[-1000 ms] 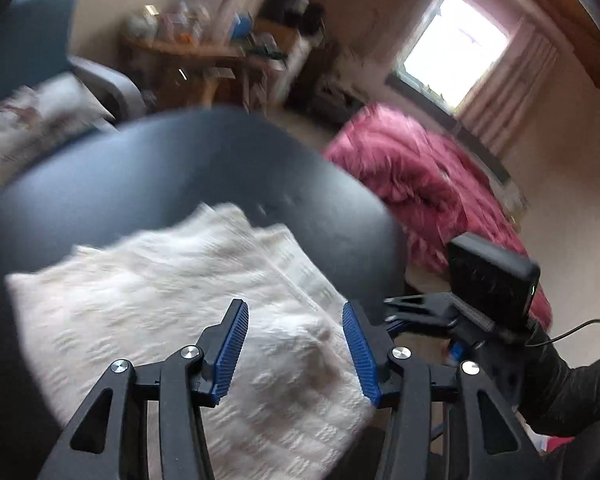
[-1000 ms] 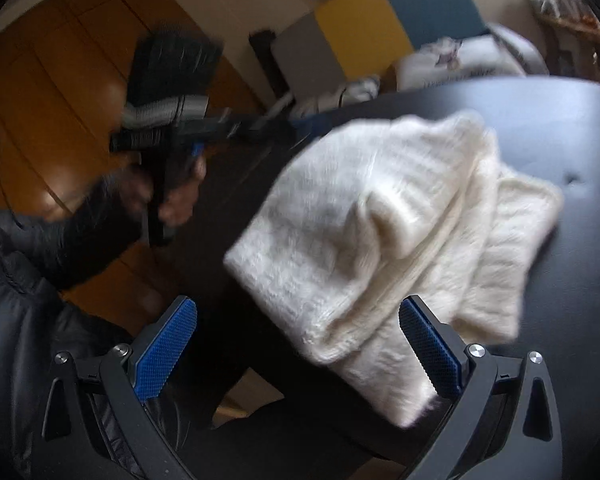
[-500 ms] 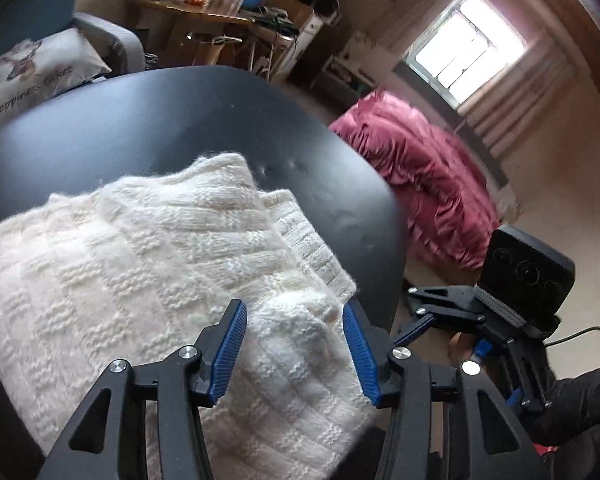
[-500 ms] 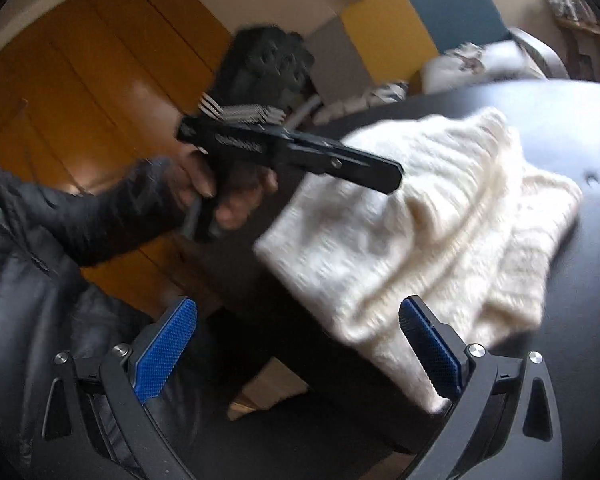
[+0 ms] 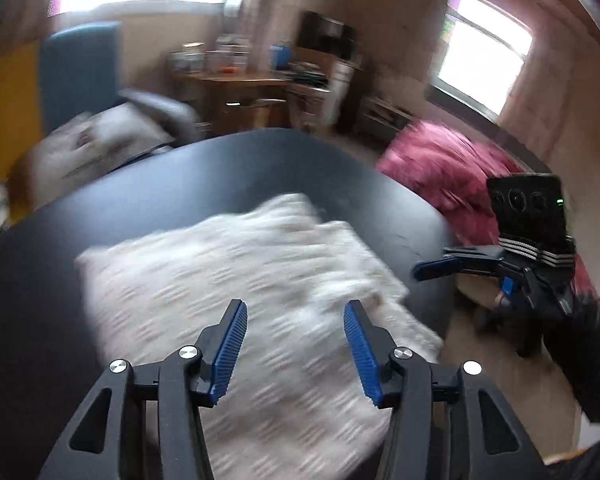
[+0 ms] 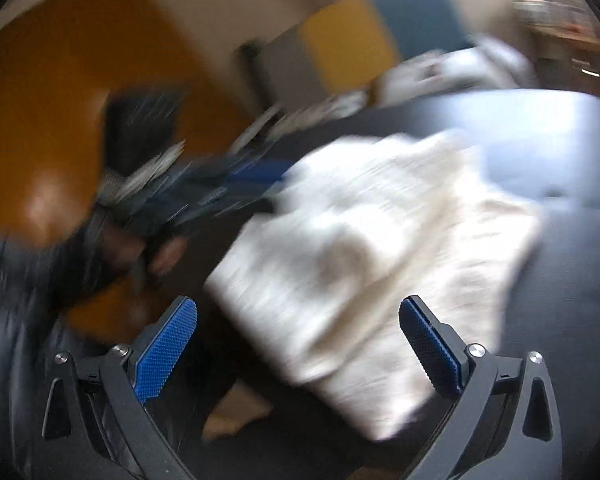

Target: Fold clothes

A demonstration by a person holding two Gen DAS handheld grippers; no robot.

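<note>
My left claw (image 5: 295,346) open, empty, above folded cream knitted sweater (image 5: 236,280) on round black bench (image 5: 180,184). My right claw (image 6: 298,346) open wide, empty, beside sweater edge.

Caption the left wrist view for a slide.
Open left gripper above a folded cream knit sweater on a black table; right gripper alongside.

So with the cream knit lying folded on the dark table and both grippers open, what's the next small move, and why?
Probably draw both grippers clear. The cream knit already lies folded on the dark table, and neither the left gripper nor the right gripper holds anything.
</note>
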